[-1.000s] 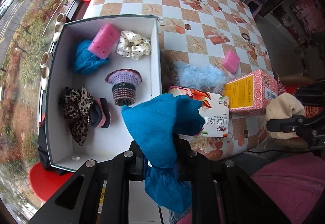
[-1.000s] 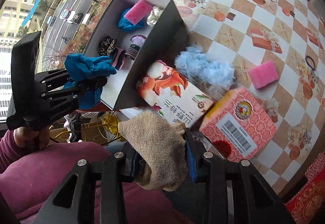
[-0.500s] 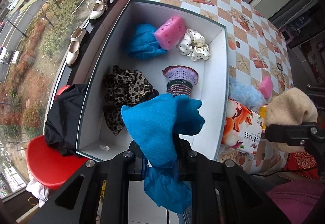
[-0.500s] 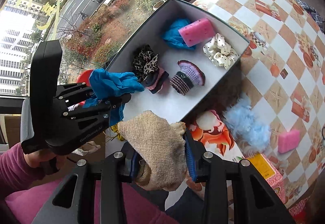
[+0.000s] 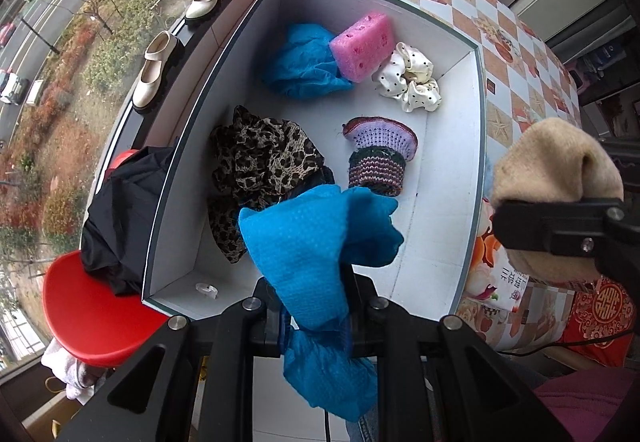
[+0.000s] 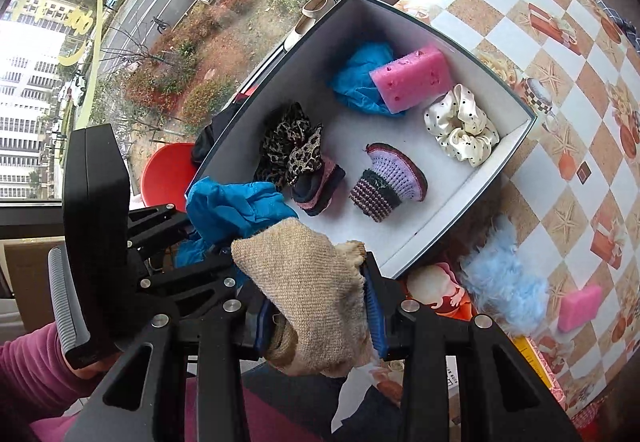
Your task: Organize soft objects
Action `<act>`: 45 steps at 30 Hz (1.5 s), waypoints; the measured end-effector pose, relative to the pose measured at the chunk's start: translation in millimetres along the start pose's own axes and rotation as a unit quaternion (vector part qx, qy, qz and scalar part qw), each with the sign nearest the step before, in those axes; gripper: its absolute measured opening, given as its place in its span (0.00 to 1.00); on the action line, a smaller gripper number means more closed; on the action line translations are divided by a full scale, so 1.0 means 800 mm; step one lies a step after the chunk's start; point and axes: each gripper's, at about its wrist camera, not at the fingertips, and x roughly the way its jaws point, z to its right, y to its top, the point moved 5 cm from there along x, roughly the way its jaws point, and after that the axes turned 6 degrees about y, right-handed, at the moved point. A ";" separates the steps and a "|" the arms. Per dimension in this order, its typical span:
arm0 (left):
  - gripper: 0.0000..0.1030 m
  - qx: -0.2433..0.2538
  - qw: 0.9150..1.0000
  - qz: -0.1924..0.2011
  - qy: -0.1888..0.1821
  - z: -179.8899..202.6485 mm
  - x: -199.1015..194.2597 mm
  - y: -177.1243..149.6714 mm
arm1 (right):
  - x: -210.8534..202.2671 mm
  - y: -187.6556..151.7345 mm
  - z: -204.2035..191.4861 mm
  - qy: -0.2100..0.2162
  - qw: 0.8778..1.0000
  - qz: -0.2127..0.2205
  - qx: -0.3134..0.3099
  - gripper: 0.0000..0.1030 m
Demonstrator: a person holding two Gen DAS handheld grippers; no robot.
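Note:
My left gripper [image 5: 316, 306] is shut on a blue cloth [image 5: 316, 242] and holds it over the near end of the open white box [image 5: 452, 177]. My right gripper [image 6: 316, 318] is shut on a beige knitted sock [image 6: 308, 290], just right of the left one and near the box's front corner [image 6: 396, 270]. The sock also shows in the left wrist view [image 5: 556, 169]. In the box lie a second blue cloth [image 5: 304, 61], a pink sponge [image 5: 364, 45], a dotted scrunchie [image 5: 412, 81], a knitted purple piece [image 5: 380, 157] and a leopard scarf [image 5: 260, 161].
On the checkered table [image 6: 560, 53] right of the box lie a light blue fluffy piece [image 6: 500, 290], a small pink sponge [image 6: 580, 306] and printed cartons [image 6: 436, 294]. A red stool [image 5: 92, 314] with a black garment [image 5: 124, 213] stands left of the box. Shoes [image 5: 156, 69] sit on the window sill.
Both grippers have moved left and forward with their loads. The blue cloth now hangs over the box's near end, and the sock has come closer beside it.

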 end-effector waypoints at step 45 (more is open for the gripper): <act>0.79 0.081 0.995 0.015 -0.059 0.081 -0.043 0.058 | -0.121 -0.030 0.135 0.017 0.977 0.051 0.208 1.00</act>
